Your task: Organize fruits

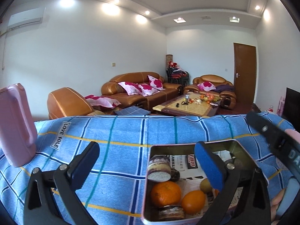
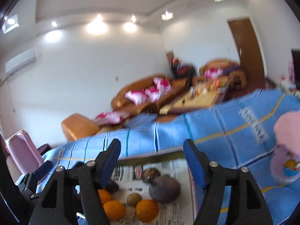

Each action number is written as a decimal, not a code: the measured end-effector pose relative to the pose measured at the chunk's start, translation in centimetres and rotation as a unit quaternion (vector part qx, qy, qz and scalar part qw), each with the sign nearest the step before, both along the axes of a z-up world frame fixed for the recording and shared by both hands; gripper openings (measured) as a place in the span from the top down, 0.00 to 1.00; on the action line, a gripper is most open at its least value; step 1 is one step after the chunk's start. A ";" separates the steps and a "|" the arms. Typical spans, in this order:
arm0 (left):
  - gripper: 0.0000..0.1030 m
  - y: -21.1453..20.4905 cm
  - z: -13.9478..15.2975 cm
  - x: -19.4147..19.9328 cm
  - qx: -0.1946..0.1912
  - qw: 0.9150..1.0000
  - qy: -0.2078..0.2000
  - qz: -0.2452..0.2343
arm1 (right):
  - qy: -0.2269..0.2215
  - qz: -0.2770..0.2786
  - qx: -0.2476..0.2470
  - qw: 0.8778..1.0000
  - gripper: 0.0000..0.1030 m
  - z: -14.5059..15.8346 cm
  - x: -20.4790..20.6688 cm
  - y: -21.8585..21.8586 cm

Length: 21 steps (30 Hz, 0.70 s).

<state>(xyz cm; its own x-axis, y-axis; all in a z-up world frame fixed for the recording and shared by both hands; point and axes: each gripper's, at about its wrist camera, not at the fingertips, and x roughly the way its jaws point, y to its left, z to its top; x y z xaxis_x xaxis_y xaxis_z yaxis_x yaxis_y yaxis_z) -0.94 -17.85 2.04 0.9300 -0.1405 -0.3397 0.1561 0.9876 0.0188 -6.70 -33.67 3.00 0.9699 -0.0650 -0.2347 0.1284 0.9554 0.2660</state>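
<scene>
We hold the left tool (image 1: pixel 148 166) spread wide and empty. The oranges (image 1: pixel 166 194) lie in the tin (image 1: pixel 241 150) near the table's front edge, gathered for sorting. The right tool (image 2: pixel 151 161), spread and empty, hovers above the tin.

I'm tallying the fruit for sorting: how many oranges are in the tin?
3 show in the right wrist view: one at the front left, one at the front centre, one partly behind the right gripper. More may be hidden in the tin.
</scene>
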 end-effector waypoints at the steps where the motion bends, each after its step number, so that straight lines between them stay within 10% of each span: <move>1: 0.00 0.1 0.0 -0.1 0.000 1.000 -0.001 0.001 | -0.018 -0.005 -0.017 1.000 0.28 0.2 -0.5 0.5; 10: 0.00 0.7 -0.4 -1.6 0.016 1.000 -0.015 0.009 | -0.043 0.013 -0.121 0.992 0.18 0.7 -1.5 4.9; 21: 0.00 2.1 -0.3 -3.9 0.007 1.000 -0.013 0.005 | -0.027 -0.009 -0.120 0.992 0.18 0.4 -3.2 5.4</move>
<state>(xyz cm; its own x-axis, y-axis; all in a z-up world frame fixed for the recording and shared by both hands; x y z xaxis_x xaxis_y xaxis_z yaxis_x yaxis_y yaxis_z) -4.87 -15.72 1.75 0.9395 -0.1275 -0.3179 0.1462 0.9886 0.0356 -9.87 -28.29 3.40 0.9788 -0.1298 -0.1586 0.1374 0.9898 0.0376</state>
